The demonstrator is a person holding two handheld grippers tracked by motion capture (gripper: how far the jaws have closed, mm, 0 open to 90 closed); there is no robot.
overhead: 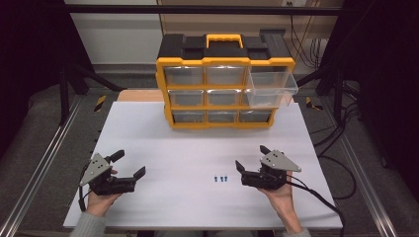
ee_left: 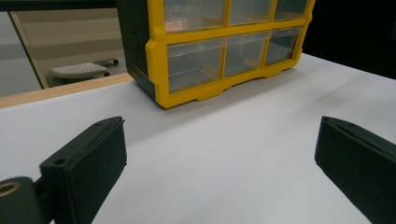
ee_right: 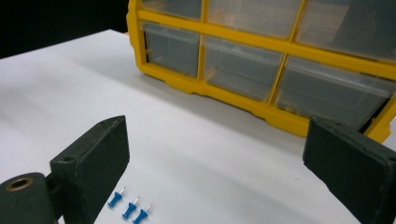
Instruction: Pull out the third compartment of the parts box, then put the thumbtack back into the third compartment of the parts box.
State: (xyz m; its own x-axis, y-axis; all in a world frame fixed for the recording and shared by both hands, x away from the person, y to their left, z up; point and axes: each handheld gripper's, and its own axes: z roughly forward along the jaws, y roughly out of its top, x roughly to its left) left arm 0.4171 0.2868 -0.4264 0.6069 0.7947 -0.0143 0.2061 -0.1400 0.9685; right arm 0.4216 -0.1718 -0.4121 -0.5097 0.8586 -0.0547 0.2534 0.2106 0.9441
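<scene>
Nothing's really been started, by the look of it. Three blue pushpins (overhead: pixel 221 178) are left lying near the right claw (overhead: pixel 239 168), untouched. One drawer (overhead: pixel 271 88) is pulled out of the nine-drawer organizer (overhead: pixel 222 84) at the worktop's (overhead: pixel 163 148) far end. Both right and left claw (overhead: pixel 140 173) are held wide open, empty.

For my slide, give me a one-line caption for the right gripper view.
Open right gripper facing three blue push pins on the white table before a yellow drawer organizer.
</scene>
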